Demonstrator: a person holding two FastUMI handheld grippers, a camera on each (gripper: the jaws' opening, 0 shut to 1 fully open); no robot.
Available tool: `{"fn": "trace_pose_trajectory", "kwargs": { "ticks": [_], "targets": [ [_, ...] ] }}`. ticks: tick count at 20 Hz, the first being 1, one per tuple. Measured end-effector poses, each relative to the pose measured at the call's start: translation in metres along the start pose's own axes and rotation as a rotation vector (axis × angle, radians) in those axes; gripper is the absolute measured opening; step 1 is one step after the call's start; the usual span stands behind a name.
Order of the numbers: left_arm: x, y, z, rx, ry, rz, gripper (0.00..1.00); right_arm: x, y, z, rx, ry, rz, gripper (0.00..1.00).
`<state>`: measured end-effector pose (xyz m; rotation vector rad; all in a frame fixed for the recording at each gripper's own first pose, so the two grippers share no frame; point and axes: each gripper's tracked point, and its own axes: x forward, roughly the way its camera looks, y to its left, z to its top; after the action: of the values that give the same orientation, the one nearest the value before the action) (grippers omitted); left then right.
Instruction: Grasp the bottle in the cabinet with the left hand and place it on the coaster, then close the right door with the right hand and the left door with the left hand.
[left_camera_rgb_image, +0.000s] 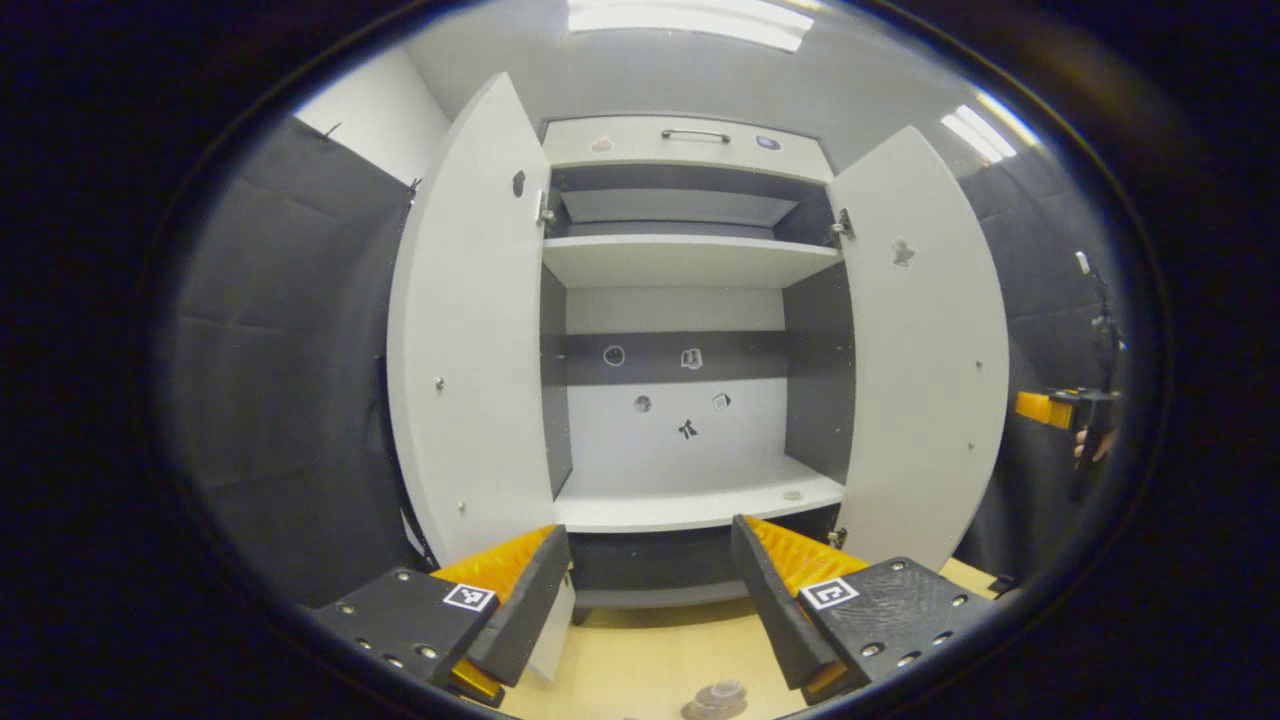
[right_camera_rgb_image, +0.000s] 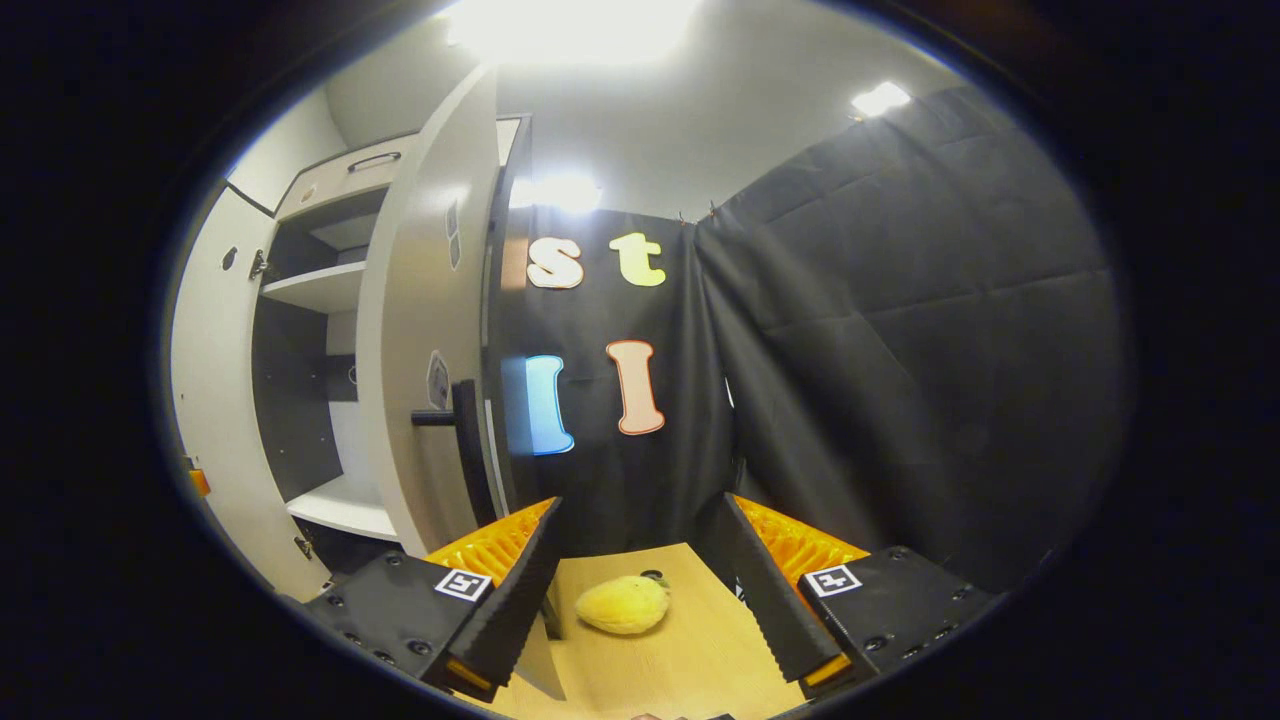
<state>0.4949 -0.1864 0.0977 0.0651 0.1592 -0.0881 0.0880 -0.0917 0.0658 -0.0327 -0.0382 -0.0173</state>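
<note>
I see the cabinet (left_camera_rgb_image: 690, 300) centre frame, both doors wide open. My left gripper (left_camera_rgb_image: 650, 600) and right gripper (right_camera_rgb_image: 640, 590) gape wide, holding nothing.

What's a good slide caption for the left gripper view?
Open left gripper faces the cabinet, both doors swung wide.
</note>
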Motion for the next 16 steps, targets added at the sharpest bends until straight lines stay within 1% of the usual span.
{"fn": "trace_pose_trajectory", "kwargs": {
  "ticks": [3, 4, 5, 6, 8, 9, 10, 11, 12, 13, 14, 15, 16],
  "targets": [
    [0.007, -0.008, 0.015, -0.068, 0.004, 0.002, 0.94, 0.016, -0.002, 0.008, 0.001, -0.015, 0.044, 0.97],
    [0.007, -0.006, 0.018, -0.074, 0.006, 0.018, 0.94, 0.022, 0.0, 0.01, -0.009, -0.017, 0.064, 0.97],
    [0.008, -0.002, 0.02, -0.075, 0.006, 0.043, 1.0, 0.027, 0.005, 0.011, -0.024, -0.016, 0.088, 0.97],
    [0.007, 0.001, 0.023, -0.075, 0.007, 0.065, 0.94, 0.031, 0.01, 0.012, -0.046, -0.014, 0.116, 0.97],
    [0.005, 0.007, 0.022, -0.073, 0.009, 0.104, 0.94, 0.037, 0.021, 0.01, -0.094, -0.006, 0.168, 0.98],
    [0.004, 0.011, 0.022, -0.072, 0.008, 0.127, 0.94, 0.041, 0.028, 0.009, -0.119, -0.003, 0.193, 0.92],
    [0.003, 0.013, 0.022, -0.072, 0.01, 0.149, 1.0, 0.044, 0.029, 0.006, -0.144, 0.002, 0.197, 0.98],
    [0.0, 0.016, 0.02, -0.073, 0.014, 0.17, 0.94, 0.044, 0.031, 0.005, -0.157, -0.003, 0.201, 0.92],
    [-0.002, 0.017, 0.017, -0.078, 0.019, 0.188, 0.94, 0.043, 0.032, 0.007, -0.149, -0.014, 0.217, 0.96],
    [-0.004, 0.018, 0.014, -0.086, 0.025, 0.207, 0.94, 0.046, 0.034, 0.004, -0.129, 0.004, 0.237, 0.95],
    [-0.008, 0.018, 0.013, -0.096, 0.028, 0.222, 0.94, 0.044, 0.043, 0.001, -0.08, 0.026, 0.281, 0.92],
    [-0.011, 0.019, 0.011, -0.104, 0.029, 0.235, 0.94, 0.044, 0.046, -0.004, -0.038, 0.053, 0.303, 0.89],
    [-0.015, 0.019, 0.01, -0.107, 0.029, 0.25, 0.94, 0.043, 0.053, -0.006, -0.02, 0.06, 0.337, 0.92]
  ]
}}
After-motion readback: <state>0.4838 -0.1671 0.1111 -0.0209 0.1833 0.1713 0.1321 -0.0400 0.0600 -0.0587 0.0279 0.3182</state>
